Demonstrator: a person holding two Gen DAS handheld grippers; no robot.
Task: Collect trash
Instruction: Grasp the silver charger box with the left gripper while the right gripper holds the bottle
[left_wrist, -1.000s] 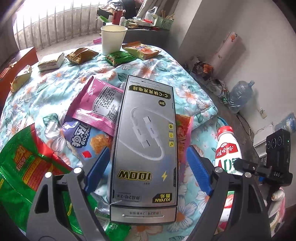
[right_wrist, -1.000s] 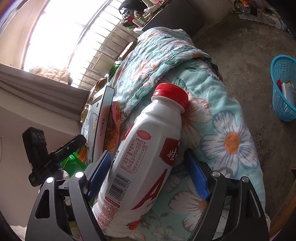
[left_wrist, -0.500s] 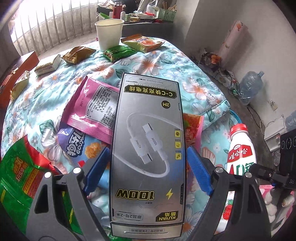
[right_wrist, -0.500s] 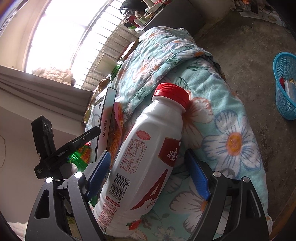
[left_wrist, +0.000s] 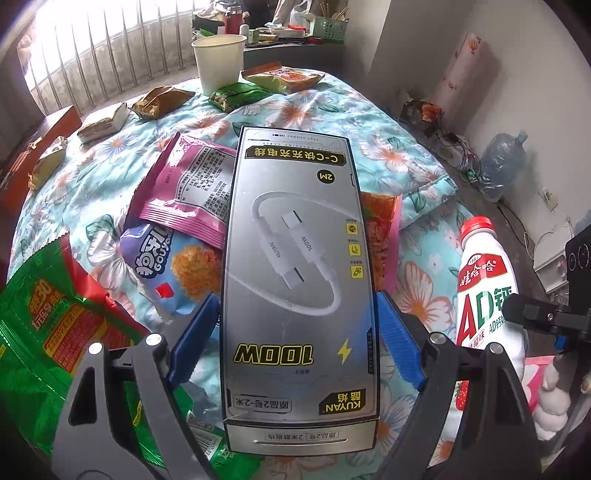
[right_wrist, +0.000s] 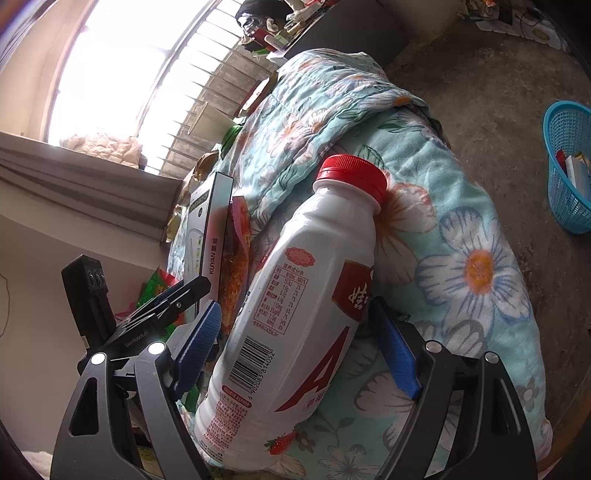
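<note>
1. Box (left_wrist: 299, 221), flat and grey, clamped across its short width by left gripper (left_wrist: 297, 295); long axis running straight ahead from the jaws, far end apparently lifted clear of the flowered bedspread (left_wrist: 332, 110).
2. Bottle (right_wrist: 306, 258), white with a red cap, clamped round its lower body by right gripper (right_wrist: 295, 304); neck pointing forward and up, out beyond the pads.
3. Blue basket (right_wrist: 561, 199) on the floor past the bed's edge, up and to the right of the bottle in the right wrist view; well apart from both loads, probably the drop spot.
4. Right hand judged nearer the basket; left one beside it, further in over the bed.
5. Pink packet (left_wrist: 188, 184), green packet (left_wrist: 55, 332) and other wrappers loose on the bedspread below the box, not yet gathered.
</note>
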